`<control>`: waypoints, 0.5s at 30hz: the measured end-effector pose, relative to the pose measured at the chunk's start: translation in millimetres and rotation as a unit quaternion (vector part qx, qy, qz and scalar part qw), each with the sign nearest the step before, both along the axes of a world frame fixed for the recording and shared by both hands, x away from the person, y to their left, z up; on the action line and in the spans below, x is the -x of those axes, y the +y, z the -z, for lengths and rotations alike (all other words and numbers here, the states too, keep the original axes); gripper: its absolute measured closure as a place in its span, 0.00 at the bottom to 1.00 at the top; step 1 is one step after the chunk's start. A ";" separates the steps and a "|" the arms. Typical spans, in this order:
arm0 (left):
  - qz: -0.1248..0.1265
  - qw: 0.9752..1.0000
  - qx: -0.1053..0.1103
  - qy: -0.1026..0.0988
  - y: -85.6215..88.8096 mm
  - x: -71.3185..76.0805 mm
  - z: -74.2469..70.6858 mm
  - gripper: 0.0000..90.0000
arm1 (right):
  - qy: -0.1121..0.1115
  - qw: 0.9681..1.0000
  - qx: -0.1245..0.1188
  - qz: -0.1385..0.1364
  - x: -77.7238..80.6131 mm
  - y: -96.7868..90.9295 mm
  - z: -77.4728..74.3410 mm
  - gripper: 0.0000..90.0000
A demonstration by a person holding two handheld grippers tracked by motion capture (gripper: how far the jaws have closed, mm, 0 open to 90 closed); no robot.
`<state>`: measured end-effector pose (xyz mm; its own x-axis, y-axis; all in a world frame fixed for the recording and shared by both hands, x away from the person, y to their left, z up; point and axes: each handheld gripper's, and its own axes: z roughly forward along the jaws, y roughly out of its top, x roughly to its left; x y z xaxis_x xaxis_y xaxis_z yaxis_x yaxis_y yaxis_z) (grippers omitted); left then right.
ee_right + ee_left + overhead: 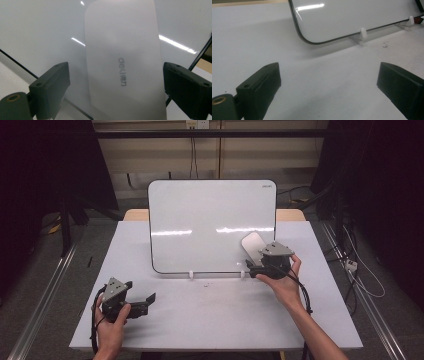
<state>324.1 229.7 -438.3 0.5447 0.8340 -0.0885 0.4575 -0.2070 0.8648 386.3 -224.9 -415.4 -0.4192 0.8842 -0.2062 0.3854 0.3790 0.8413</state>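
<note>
A white whiteboard (200,220) with a black rim stands upright on small white clips (191,274) at the back of the white table (200,315). A white oblong eraser (252,245) with grey lettering lies flat against the board's lower right part. My right gripper (255,263) is at it, open. In the right gripper view the eraser (122,62) lies between the spread jaws of the gripper (116,92); the left pad stands clear of it and the right pad is close beside its edge. My left gripper (141,290) rests open near the table's front left, with nothing between its jaws (328,82).
The board (362,15) and one of its white clips (363,32) are ahead of the left gripper, across bare table. Cables trail on the floor at the right (360,275). Dark curtains and metal rails flank the table.
</note>
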 end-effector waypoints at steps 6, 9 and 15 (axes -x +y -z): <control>0.004 1.000 0.000 0.001 -2.0 -3.7 0.7 0.06 | 0.003 1.000 -0.018 0.000 0.1 -3.9 -2.2 0.09; 0.006 1.000 0.001 0.000 -2.5 -4.6 0.1 0.06 | 0.006 1.000 -0.027 -0.002 1.2 -5.6 -2.8 0.08; 0.008 1.000 0.001 -0.003 -4.4 -6.3 -1.3 0.06 | 0.008 0.998 -0.057 -0.004 5.4 -10.6 -4.9 0.07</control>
<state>330.4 225.4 -437.0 0.5584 0.8250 -0.0871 0.4488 -0.2121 0.8681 380.9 -235.5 -410.5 -0.4289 0.8980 -0.0984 0.3968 0.2852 0.8725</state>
